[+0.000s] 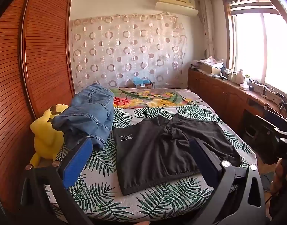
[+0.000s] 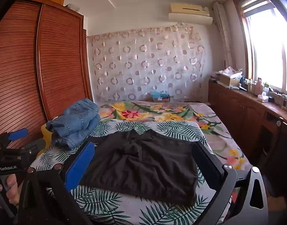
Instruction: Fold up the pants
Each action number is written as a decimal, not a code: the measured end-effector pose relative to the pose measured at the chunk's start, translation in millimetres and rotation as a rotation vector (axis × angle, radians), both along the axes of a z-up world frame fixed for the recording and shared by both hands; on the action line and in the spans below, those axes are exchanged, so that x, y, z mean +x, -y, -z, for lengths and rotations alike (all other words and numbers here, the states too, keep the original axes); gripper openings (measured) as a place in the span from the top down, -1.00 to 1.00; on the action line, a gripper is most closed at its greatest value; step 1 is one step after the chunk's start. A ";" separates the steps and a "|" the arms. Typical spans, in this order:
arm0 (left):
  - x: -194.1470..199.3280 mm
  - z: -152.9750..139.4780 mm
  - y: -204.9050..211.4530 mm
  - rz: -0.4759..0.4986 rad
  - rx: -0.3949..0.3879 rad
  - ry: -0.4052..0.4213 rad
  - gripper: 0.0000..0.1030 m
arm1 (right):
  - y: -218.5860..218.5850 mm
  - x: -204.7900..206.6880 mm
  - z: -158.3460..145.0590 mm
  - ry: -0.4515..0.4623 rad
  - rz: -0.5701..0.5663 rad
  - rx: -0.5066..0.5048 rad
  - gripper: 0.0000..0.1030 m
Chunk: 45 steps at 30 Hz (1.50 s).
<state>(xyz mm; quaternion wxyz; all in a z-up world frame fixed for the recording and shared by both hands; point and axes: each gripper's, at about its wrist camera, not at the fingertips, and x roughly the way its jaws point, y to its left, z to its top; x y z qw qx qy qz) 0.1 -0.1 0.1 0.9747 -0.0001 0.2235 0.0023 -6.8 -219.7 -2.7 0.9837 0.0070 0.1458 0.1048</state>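
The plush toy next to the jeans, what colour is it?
Yellow. The plush toy shows best in the left wrist view, beside the wardrobe.

1. Your left wrist camera looks forward between its own two fingers, tipped slightly down, from the near edge of the bed covered in a palm-leaf print sheet.
2. It stands close over the flat black fabric shorts, with the slatted red-brown wooden wardrobe at its left.
3. Your right wrist camera faces the same way from a spot further right, at a flatter tilt, also near the shorts.
4. Both views share the shorts, the folded blue denim jeans, the sheer curtain with ring patterns and the bright window.
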 end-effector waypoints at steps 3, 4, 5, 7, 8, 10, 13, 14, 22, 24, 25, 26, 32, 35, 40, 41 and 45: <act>-1.9 -0.2 -0.7 0.003 -0.009 0.015 -1.00 | 0.6 1.0 0.9 0.004 0.007 -0.002 -1.00; -3.0 -0.5 -1.0 0.005 -0.012 0.017 -1.00 | 0.9 1.1 1.1 0.002 0.009 -0.002 -1.00; -4.1 -0.6 -1.3 0.006 -0.014 0.018 -1.00 | 1.3 1.0 1.3 0.002 0.012 -0.002 -1.00; -2.7 -0.6 -2.0 0.003 -0.014 0.008 -1.00 | -2.0 -1.3 1.9 0.002 0.015 -0.005 -1.00; -2.5 -0.6 -2.3 0.002 -0.015 0.007 -1.00 | -2.0 -2.0 -0.9 0.002 0.015 -0.004 -1.00; -1.9 -0.5 -2.6 0.002 -0.017 0.004 -1.00 | -6.0 0.8 -0.7 -0.004 0.014 -0.004 -1.00; -1.8 -0.4 -2.2 0.000 -0.015 0.003 -1.00 | -2.5 -3.9 -2.3 -0.006 0.013 0.005 -1.00; -2.2 -0.5 -2.8 0.000 -0.015 0.003 -1.00 | -1.7 -0.7 0.5 -0.012 0.013 0.006 -1.00; -0.7 2.1 -0.7 0.006 -0.024 0.005 -1.00 | -1.2 -0.2 0.8 -0.016 0.016 0.010 -1.00; -0.6 2.0 -1.7 0.005 -0.025 0.005 -1.00 | 0.5 -0.6 0.5 -0.014 0.015 0.011 -1.00; -0.4 4.6 -2.1 0.005 -0.025 0.005 -1.00 | 0.8 -0.4 0.6 -0.013 0.016 0.011 -1.00; -0.4 4.7 -1.8 0.005 -0.025 0.005 -1.00 | 2.0 -0.6 0.5 -0.013 0.017 0.012 -1.00; -0.2 5.0 -3.3 0.006 -0.027 0.003 -1.00 | 1.0 -1.3 1.1 -0.015 0.016 0.012 -1.00; -2.0 3.1 -2.0 0.005 -0.028 0.005 -1.00 | 1.1 -1.3 1.4 -0.016 0.016 0.012 -1.00; -1.9 3.5 -1.8 0.004 -0.027 0.004 -1.00 | 0.4 -1.4 1.4 -0.016 0.014 0.009 -1.00; -1.9 3.5 -1.9 0.005 -0.027 0.004 -1.00 | 0.4 -1.3 1.3 -0.017 0.014 0.010 -1.00; -1.9 3.5 -2.5 0.005 -0.027 0.003 -1.00 | 0.7 -0.9 2.0 -0.021 0.017 0.011 -1.00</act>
